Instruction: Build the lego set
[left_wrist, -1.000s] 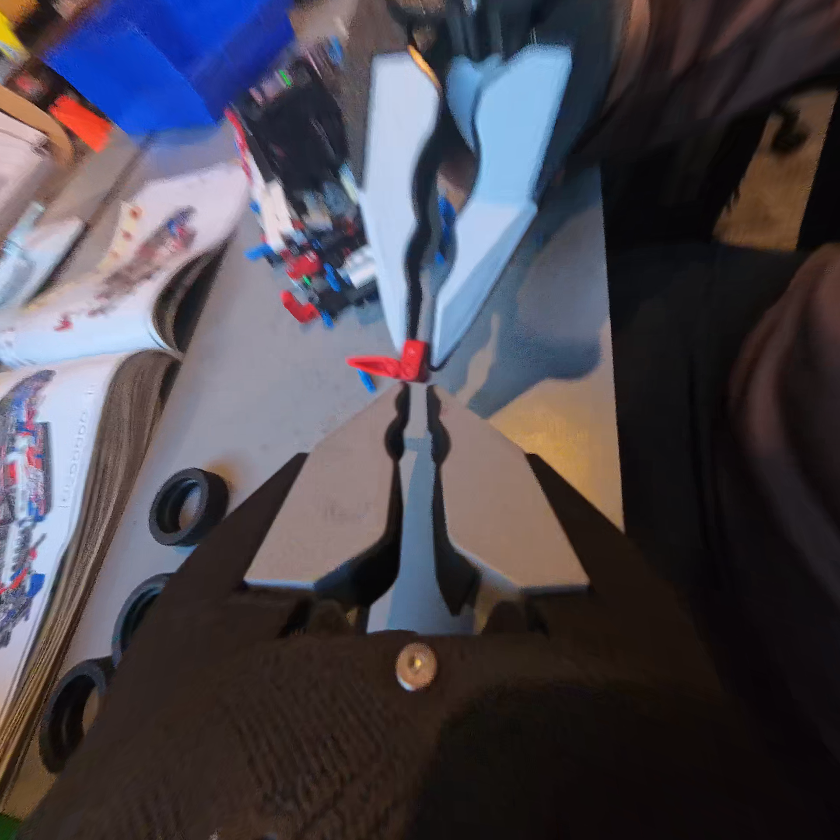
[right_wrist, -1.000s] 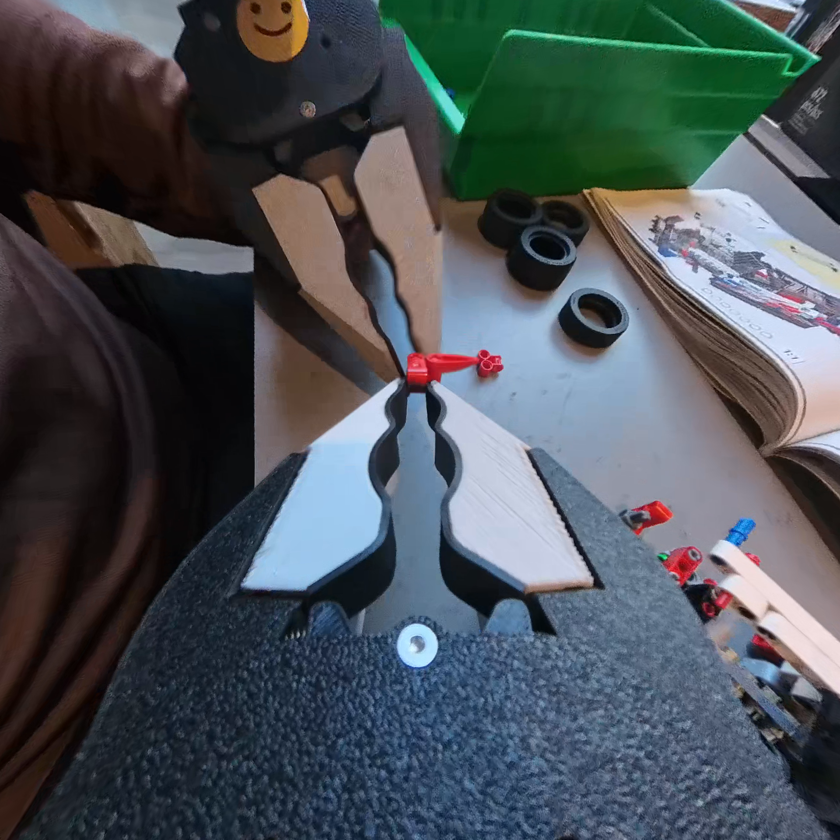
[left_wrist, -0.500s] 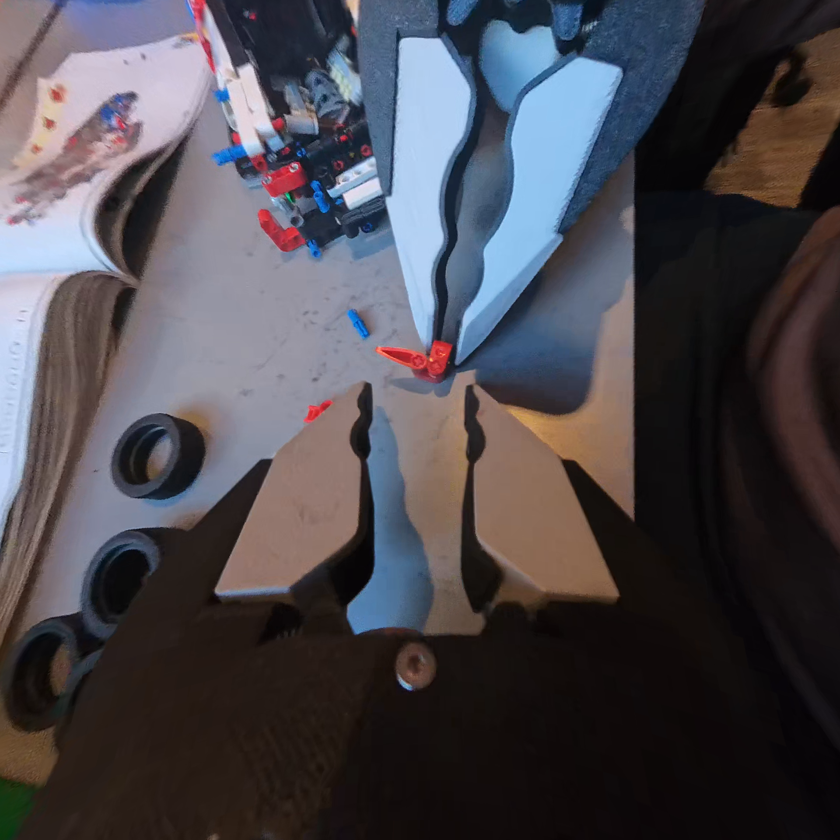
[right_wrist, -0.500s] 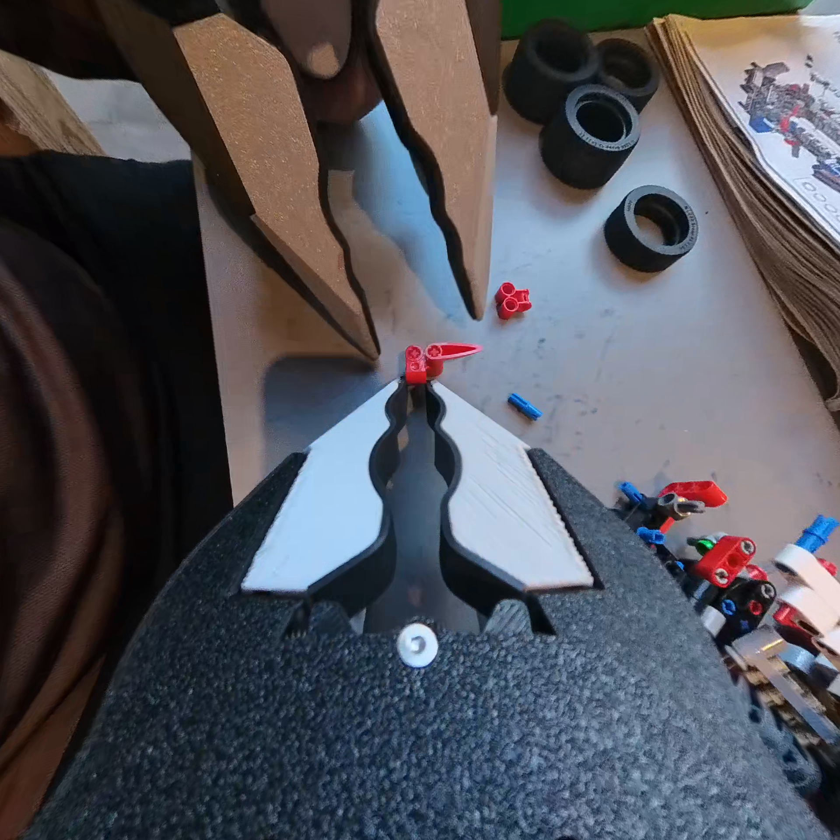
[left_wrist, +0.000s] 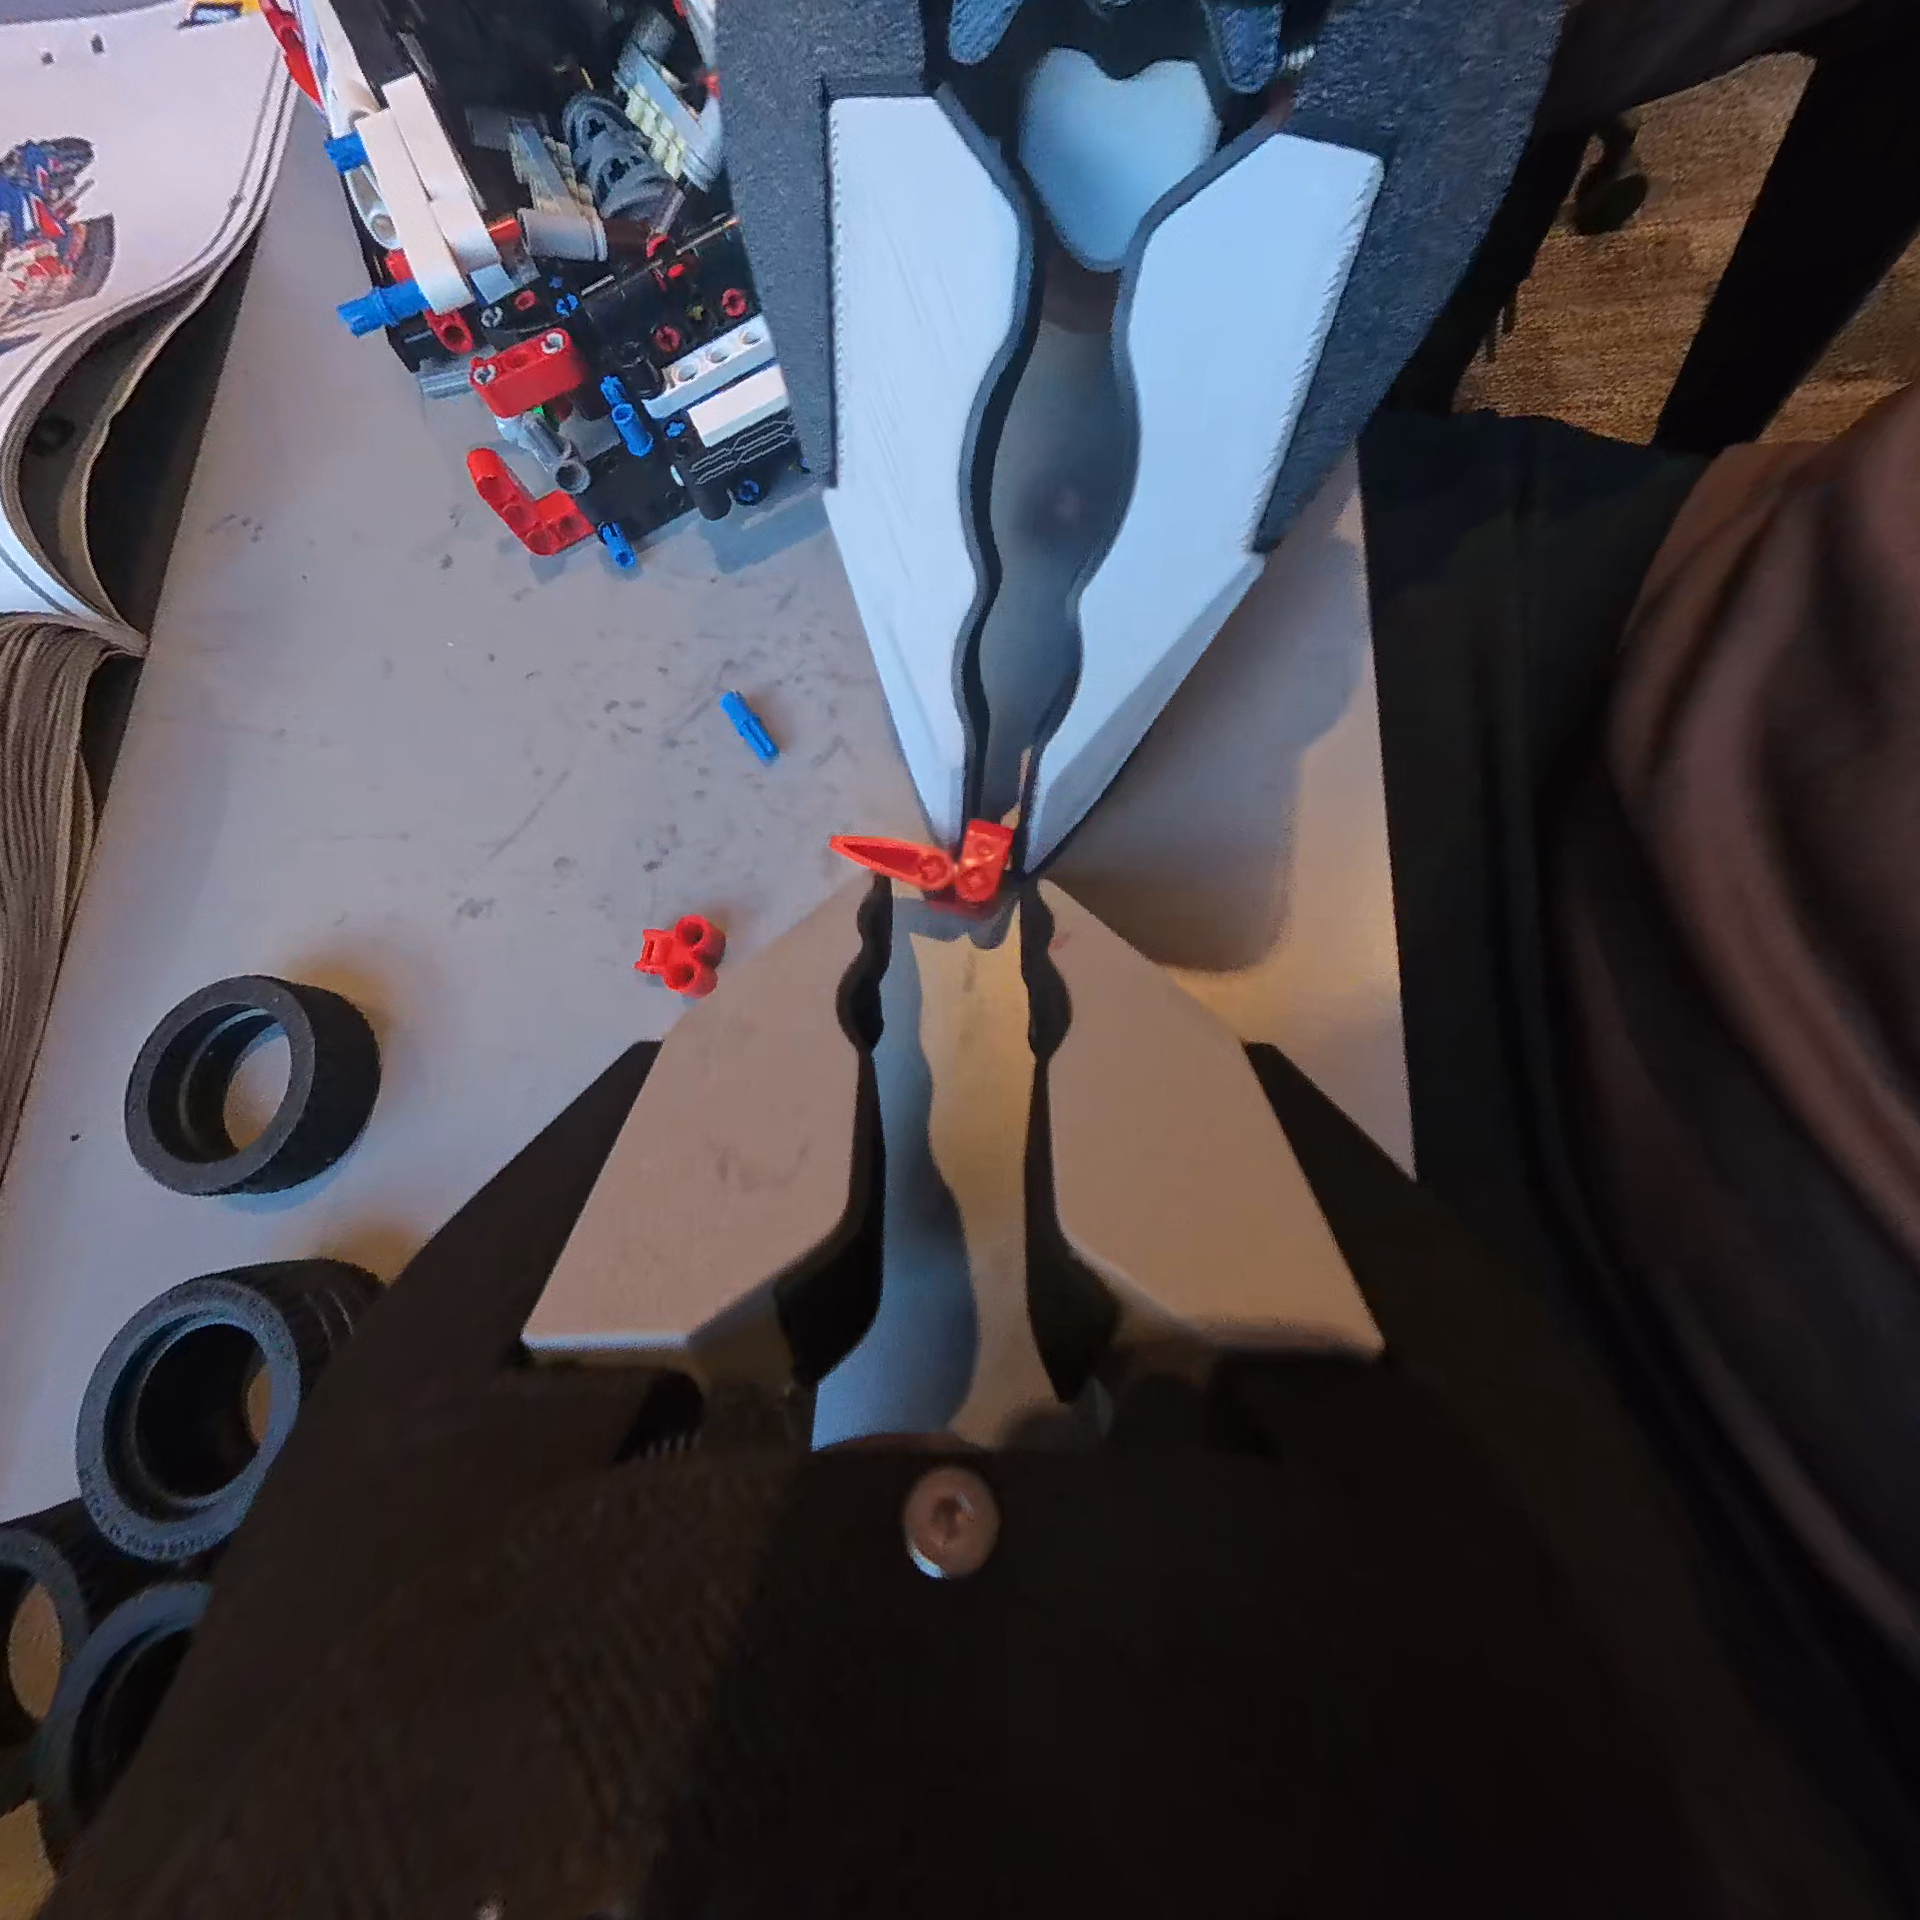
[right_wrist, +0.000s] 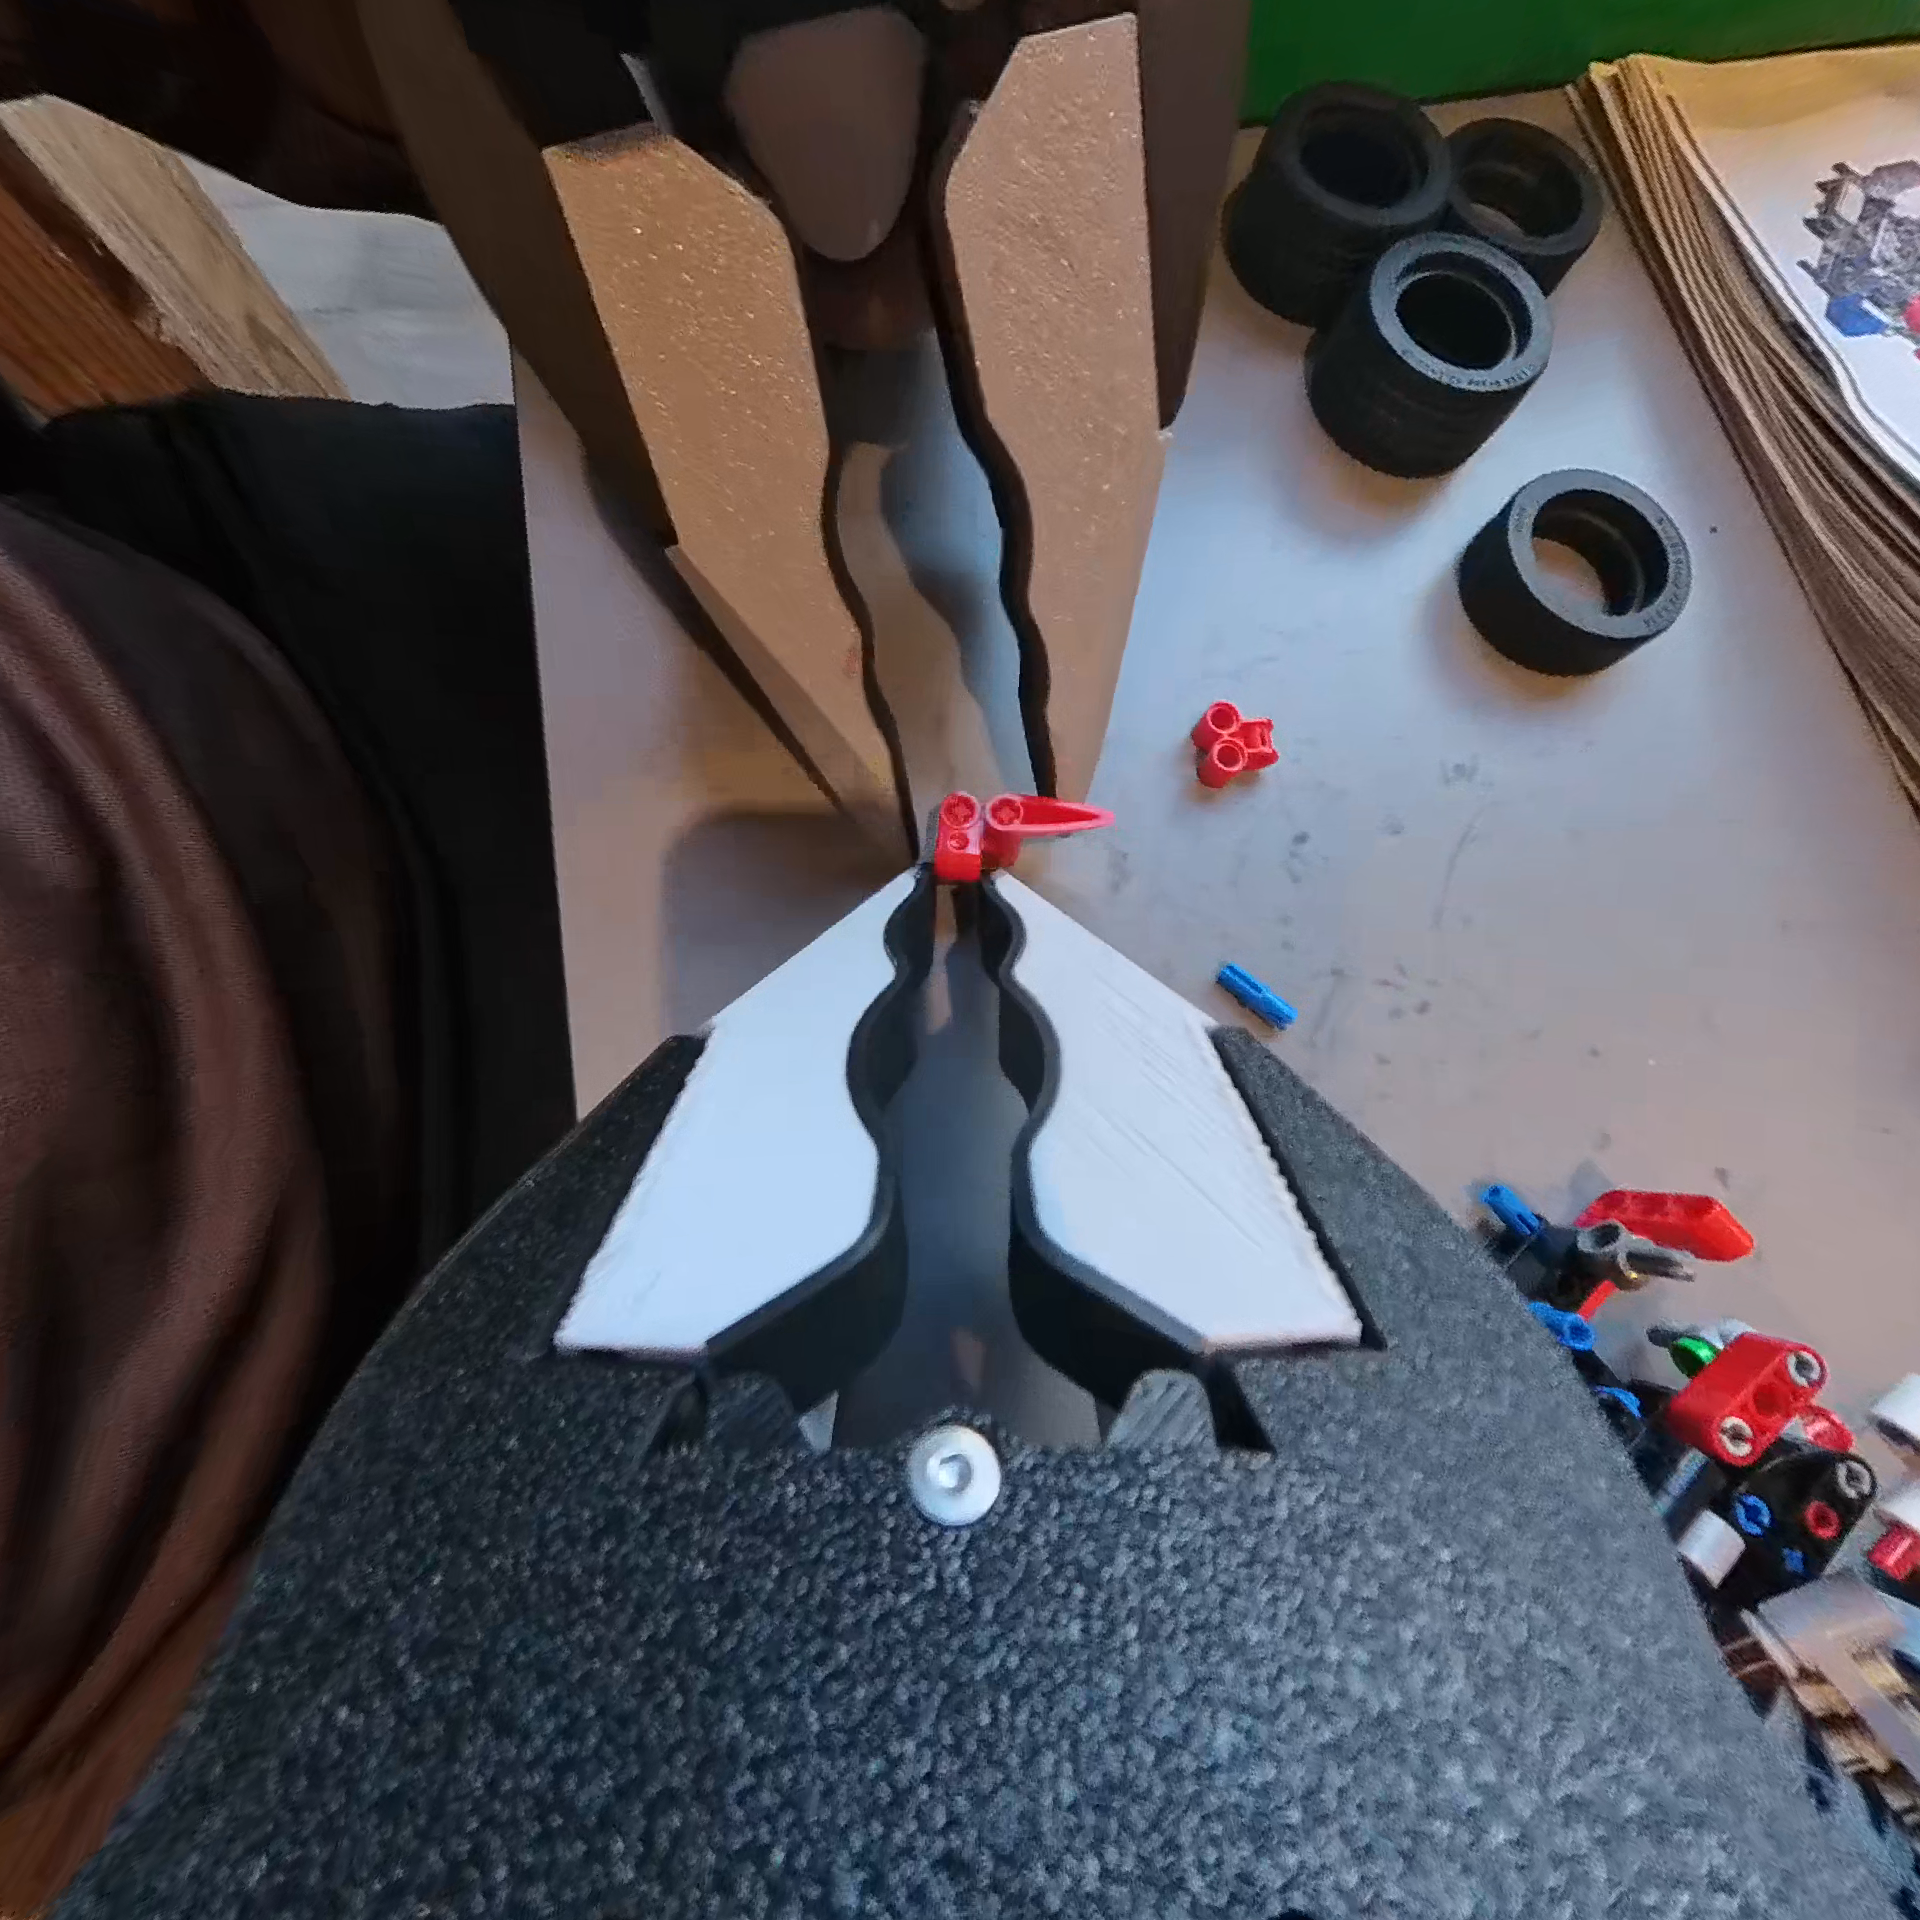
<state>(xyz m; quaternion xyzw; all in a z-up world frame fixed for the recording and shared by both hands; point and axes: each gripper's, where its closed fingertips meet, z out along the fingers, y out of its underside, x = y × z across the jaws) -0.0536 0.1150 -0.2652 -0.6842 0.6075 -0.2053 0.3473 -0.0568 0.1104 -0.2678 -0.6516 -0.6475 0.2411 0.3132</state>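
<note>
My right gripper (right_wrist: 961, 878) is shut on a small red lego assembly (right_wrist: 961, 842): a connector block with a pointed red tooth (right_wrist: 1060, 816) sticking out sideways. It holds the assembly low over the grey table (right_wrist: 1351, 883). My left gripper (left_wrist: 951, 888) faces it tip to tip. Its tan fingers stand a narrow gap apart, on either side of the red assembly (left_wrist: 977, 868). I cannot see them pressing on it. The right gripper (left_wrist: 987, 847) also shows from above in the left wrist view, and the left gripper (right_wrist: 977, 816) in the right wrist view.
A loose red connector (left_wrist: 681, 951) and a blue pin (left_wrist: 750, 727) lie on the table nearby. The partly built model (left_wrist: 582, 312), several black tyres (left_wrist: 249, 1081) and an open instruction book (right_wrist: 1766, 312) lie around. The table edge and a person's dark clothing (left_wrist: 1662, 935) are close. Less than 4 cm separates the two grippers' tips. From either gripper's tips it is about 5 cm to the blue pin (left_wrist: 750, 727). My right wrist view (right_wrist: 1252, 987) looks at it from another angle.
My left gripper opened wide after a second ago, then narrowed and moved back up to the red assembly. My right gripper kept its hold and came lower over the table.
</note>
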